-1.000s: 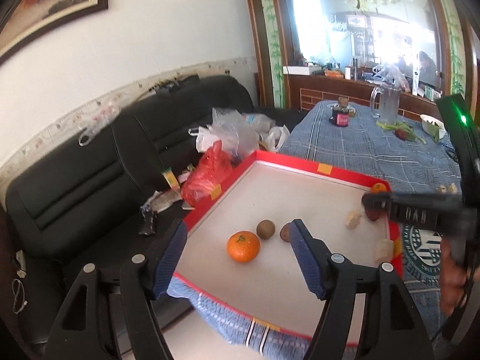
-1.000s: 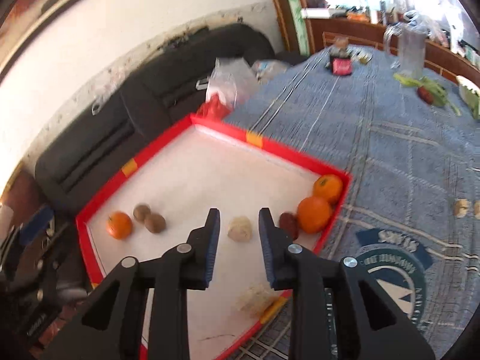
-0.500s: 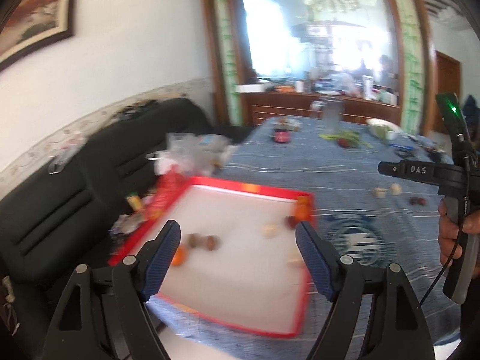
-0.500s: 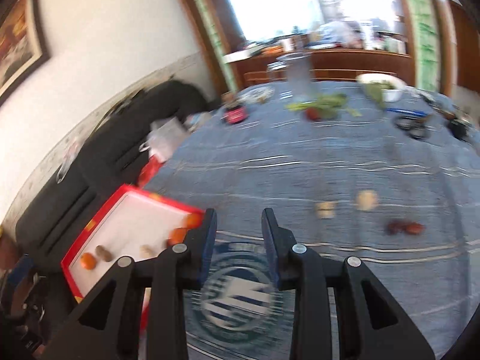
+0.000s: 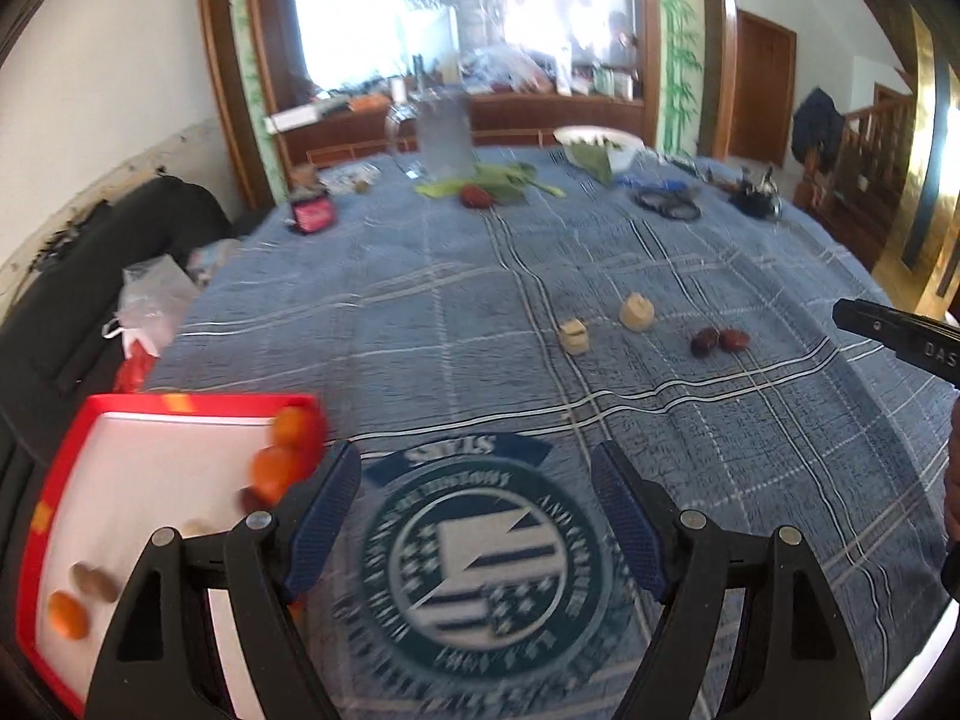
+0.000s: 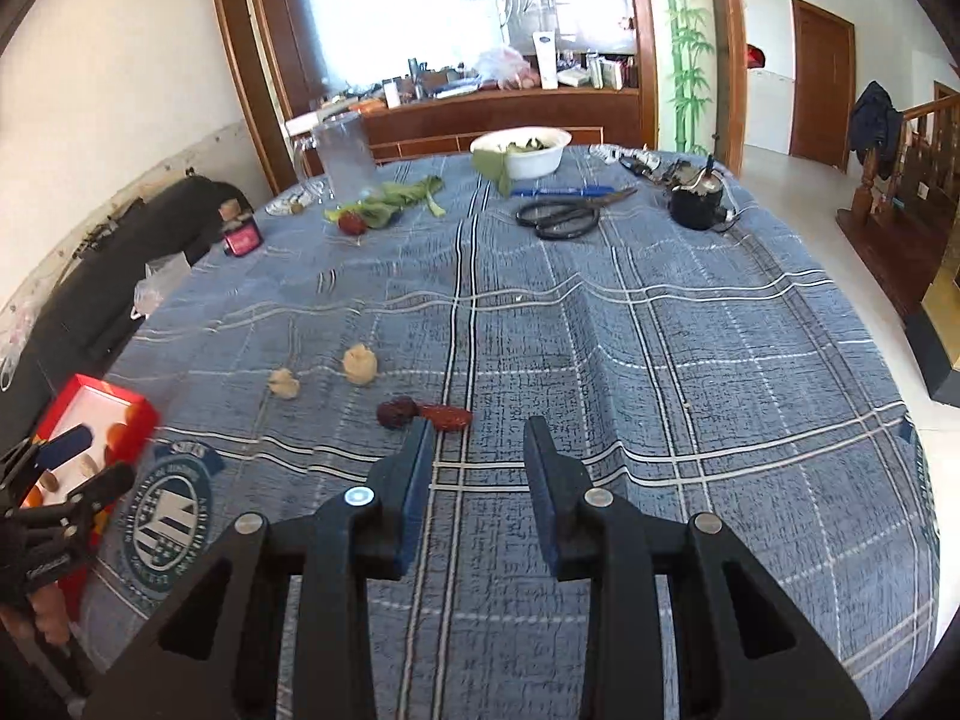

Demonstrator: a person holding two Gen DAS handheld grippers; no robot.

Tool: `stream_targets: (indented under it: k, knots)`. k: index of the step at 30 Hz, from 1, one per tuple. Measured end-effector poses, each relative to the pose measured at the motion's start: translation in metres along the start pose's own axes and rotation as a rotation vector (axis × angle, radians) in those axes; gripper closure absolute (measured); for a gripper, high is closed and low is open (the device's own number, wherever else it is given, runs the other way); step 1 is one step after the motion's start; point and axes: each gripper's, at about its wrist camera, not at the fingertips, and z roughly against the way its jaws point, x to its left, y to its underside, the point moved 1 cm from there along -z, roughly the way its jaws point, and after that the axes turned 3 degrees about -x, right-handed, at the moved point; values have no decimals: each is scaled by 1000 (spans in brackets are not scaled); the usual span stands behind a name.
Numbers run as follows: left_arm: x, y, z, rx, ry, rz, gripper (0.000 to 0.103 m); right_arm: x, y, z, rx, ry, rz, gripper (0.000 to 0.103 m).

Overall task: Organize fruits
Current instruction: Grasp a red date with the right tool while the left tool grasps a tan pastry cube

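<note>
Though spread, both grippers (image 5: 477, 516) (image 6: 478, 474) level

Woven checked tablecloth (image 6: 660, 360), matt; glossy red tray (image 5: 66, 420); clear glass jug (image 6: 345, 153).

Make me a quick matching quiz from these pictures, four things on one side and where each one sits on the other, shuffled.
Things:
1. oranges
2. two dark red fruits
3. scissors
4. white bowl

Places:
A. far end of the table, holding greens
B. in the red tray
C. just ahead of the right hand-held gripper
D. on the cloth beside a blue pen

Pairs: 1-B, 2-C, 3-D, 4-A
</note>
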Motion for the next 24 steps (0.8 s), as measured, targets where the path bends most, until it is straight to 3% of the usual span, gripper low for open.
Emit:
stream_targets:
  k: [5,11,20,24]
  knots:
    - [0,-2,-21,57,4,5,24,17,-5,-38,56,-48,22,70]
    - [11,-15,-40,89,-26,27,24,34,-4,-84,137,-4,95,70]
    - [3,-36,-65,97,-31,14,24,30,3,-95,132,7,122,71]
    - [-1,-39,-80,126,-30,27,24,27,2,-100,145,-8,120,80]
